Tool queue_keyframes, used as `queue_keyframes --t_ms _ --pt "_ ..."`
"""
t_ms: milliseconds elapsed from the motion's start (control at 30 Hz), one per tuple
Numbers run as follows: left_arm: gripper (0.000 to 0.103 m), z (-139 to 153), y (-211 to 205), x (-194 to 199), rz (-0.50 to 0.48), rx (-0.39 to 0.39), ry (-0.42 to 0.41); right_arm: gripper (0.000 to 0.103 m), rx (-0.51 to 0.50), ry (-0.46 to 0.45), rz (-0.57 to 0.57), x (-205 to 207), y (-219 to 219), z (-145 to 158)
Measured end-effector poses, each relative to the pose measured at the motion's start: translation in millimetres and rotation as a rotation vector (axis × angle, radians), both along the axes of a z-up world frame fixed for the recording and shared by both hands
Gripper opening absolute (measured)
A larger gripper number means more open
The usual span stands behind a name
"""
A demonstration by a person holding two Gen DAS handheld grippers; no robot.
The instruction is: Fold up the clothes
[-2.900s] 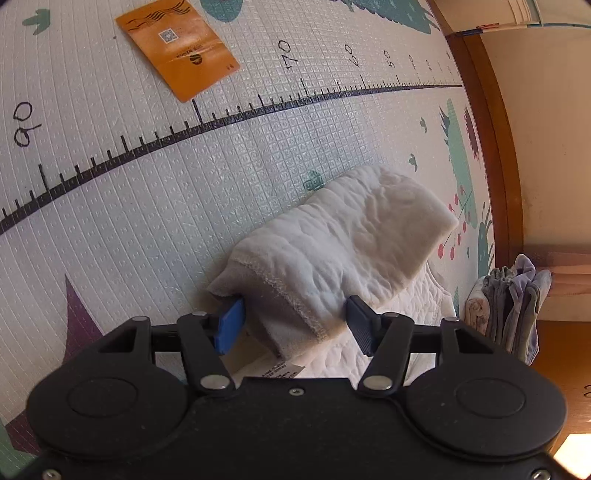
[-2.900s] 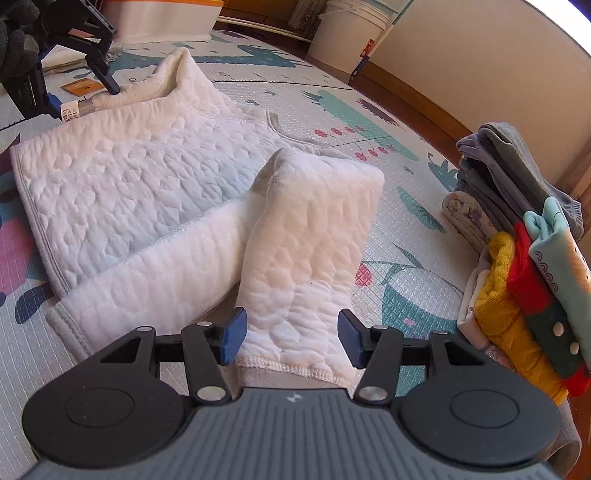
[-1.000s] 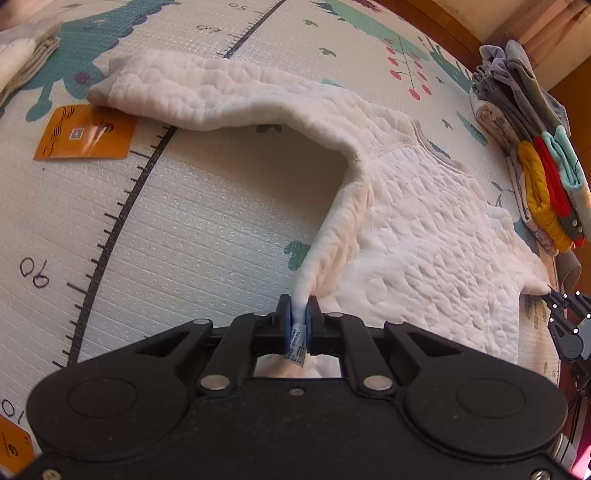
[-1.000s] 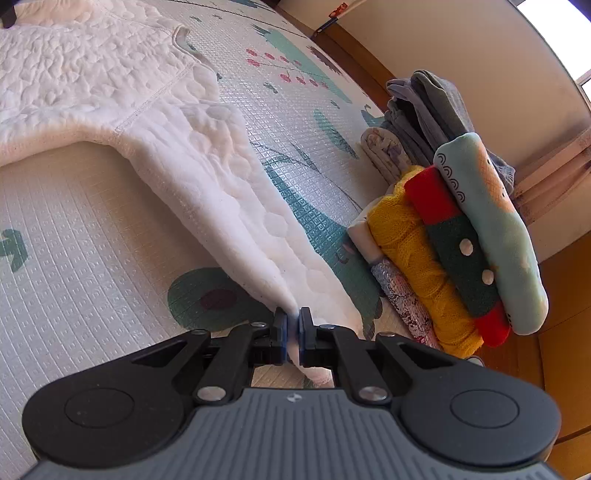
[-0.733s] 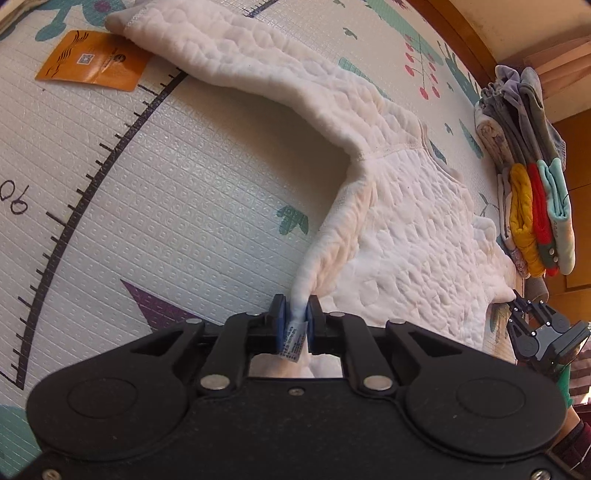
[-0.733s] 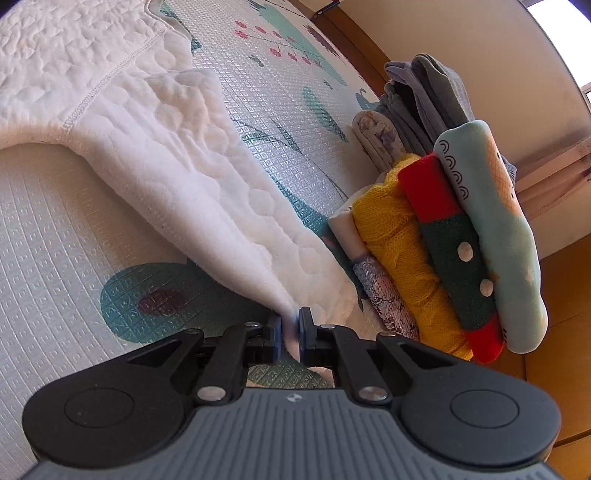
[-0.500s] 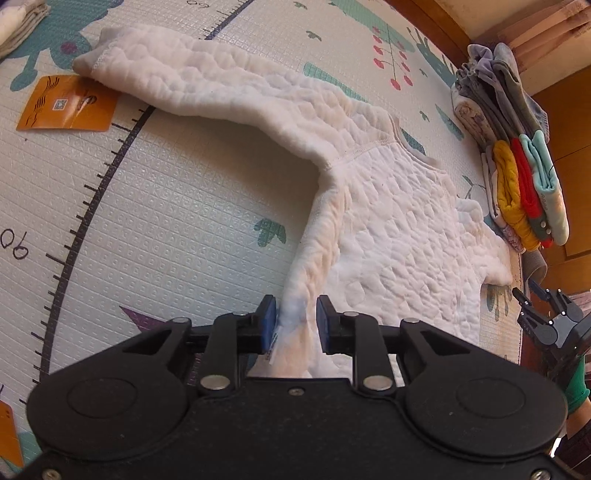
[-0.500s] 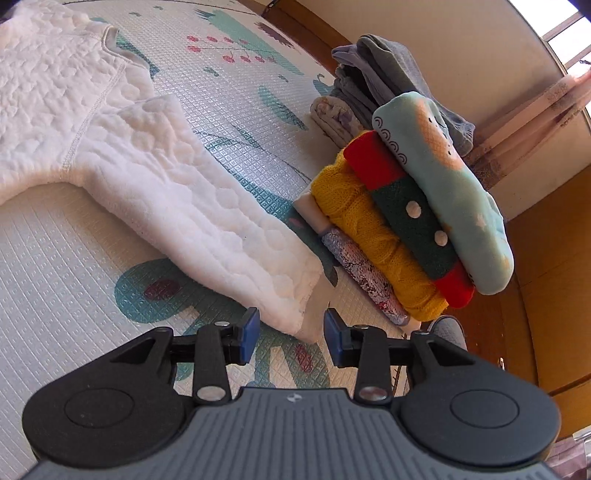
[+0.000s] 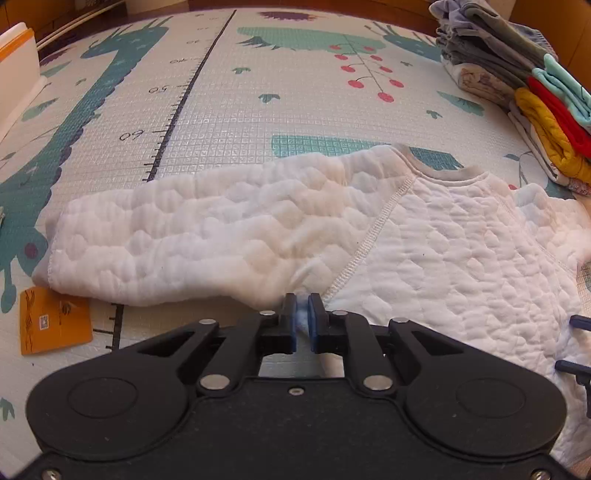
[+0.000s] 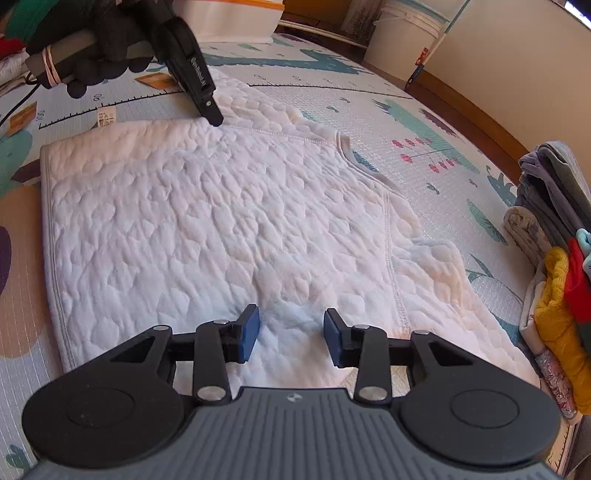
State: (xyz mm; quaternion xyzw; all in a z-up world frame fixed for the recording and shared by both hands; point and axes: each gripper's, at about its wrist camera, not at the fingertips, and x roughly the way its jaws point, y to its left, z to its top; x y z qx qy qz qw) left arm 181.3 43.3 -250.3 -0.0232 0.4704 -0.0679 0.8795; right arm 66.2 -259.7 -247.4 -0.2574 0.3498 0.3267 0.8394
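A white quilted long-sleeved top [image 10: 229, 221] lies spread flat on the play mat, collar [image 9: 439, 173] towards the far side. In the left wrist view one sleeve [image 9: 177, 240] stretches out to the left. My left gripper [image 9: 303, 321] is shut on a pinch of fabric at that sleeve's armpit; the right wrist view shows it [image 10: 214, 116] tipped down onto the top's far side, held by a gloved hand [image 10: 92, 48]. My right gripper [image 10: 291, 336] hovers open over the near side of the top, by the other sleeve's seam [image 10: 391, 266], with nothing between its pads.
A stack of folded clothes [image 10: 554, 280], also [image 9: 535, 92], stands along the mat's right edge, close to the near sleeve. An orange card [image 9: 55, 319] lies by the far sleeve's cuff. A white bucket [image 10: 406, 40] and a white bin [image 10: 229, 14] stand beyond the mat.
Both grippers let go of the edges they had pulled out and moved in. The left has shut on the fabric at the armpit; the right now hangs open over the top's near side.
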Motion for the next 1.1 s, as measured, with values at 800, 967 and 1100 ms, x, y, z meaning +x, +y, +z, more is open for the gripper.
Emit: queue_keyframes --t_ms 800,967,1100 --pt "0.015 23 24 39 0.201 -0.008 -0.042 0.040 0.140 0.096 -0.399 128 -48 -10" --pt "0.022 48 41 41 0.226 0.036 -0.071 0.039 0.117 0.031 -0.216 126 12 4" --pt "0.022 47 57 37 0.251 0.116 -0.067 0.037 0.097 -0.024 -0.059 123 63 17"
